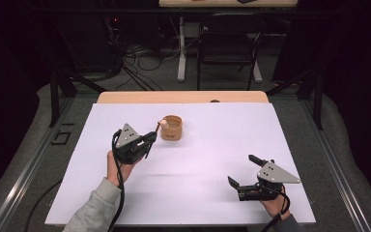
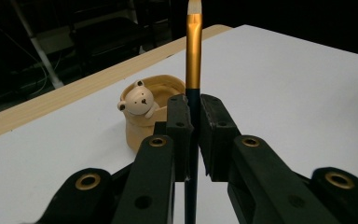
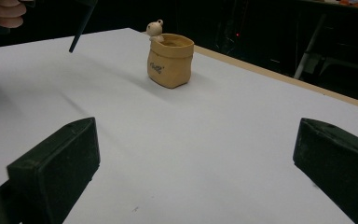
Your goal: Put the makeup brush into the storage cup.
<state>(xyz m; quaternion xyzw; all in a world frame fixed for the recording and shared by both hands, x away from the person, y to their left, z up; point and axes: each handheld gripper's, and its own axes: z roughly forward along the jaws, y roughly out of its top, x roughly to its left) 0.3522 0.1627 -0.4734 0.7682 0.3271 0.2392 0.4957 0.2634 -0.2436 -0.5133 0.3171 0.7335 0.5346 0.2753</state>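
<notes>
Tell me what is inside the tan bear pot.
The pot shows a bare tan inner wall below its rim, with a small bear figure peeking over the edge. Its bottom is hidden by the wall. The brush is outside, in the left gripper.

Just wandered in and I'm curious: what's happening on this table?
A person holds a gripper in each hand over a white table. The left gripper has its fingers shut on a thin paintbrush, held close beside a small tan pot with a little bear figure on its rim. The brush is not yet in the pot. The right gripper sits apart near the table's front edge, fingers open and empty.
</notes>
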